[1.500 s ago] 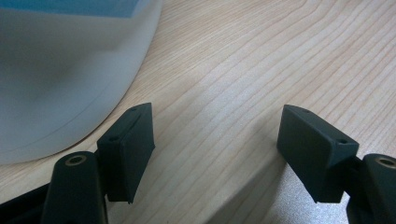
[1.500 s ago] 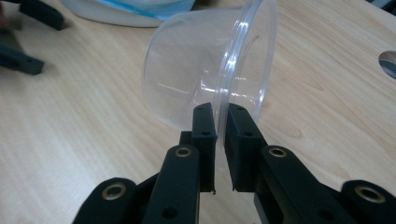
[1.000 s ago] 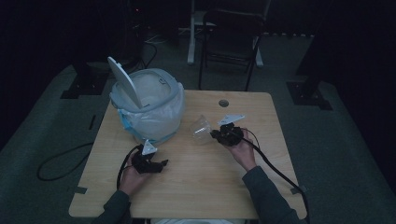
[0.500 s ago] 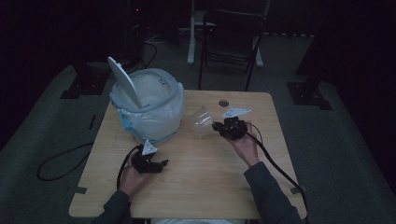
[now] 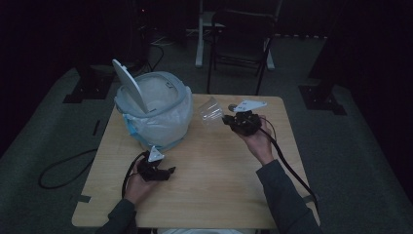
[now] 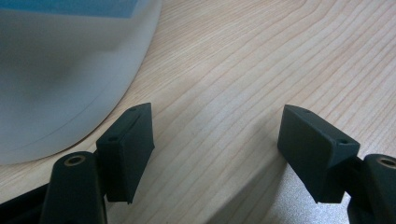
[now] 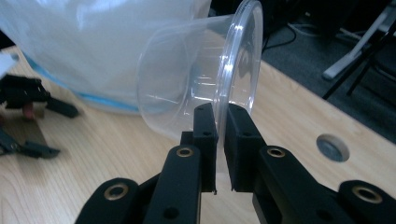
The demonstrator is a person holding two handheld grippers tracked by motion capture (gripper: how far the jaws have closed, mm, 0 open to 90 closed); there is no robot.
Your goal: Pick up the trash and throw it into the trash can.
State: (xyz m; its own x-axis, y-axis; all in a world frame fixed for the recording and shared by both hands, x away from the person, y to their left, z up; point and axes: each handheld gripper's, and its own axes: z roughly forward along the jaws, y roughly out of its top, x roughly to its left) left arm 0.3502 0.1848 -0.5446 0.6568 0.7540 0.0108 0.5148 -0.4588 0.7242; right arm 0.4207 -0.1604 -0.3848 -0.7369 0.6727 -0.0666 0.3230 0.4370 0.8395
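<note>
While the left gripper [image 5: 168, 171] rests low on the wooden table [image 5: 219, 195] beside the bin, its jaws stand wide apart with nothing between them; the left gripper view shows bare wood in the gap. The right gripper [image 5: 226, 119] is clamped on the rim of a clear plastic cup [image 5: 211, 110], one pad inside the wall and one outside, as seen in the right gripper view [image 7: 217, 126]. The cup [image 7: 187, 84] lies tipped on its side in the air, mouth toward the gripper, base pointing at the white bin [image 5: 158, 105], just beside the bin's bag-lined rim and clear of the table. The bin's swing lid [image 5: 127, 85] stands tilted up, leaving the opening free.

Judgement: step in hand is the carry, cup lifted and headed for the bin. Next move calls for bringing the cup over the opening, clear of the lid, then parting the jaws. Risk: thin rim could slip or flex in the pinch.
</note>
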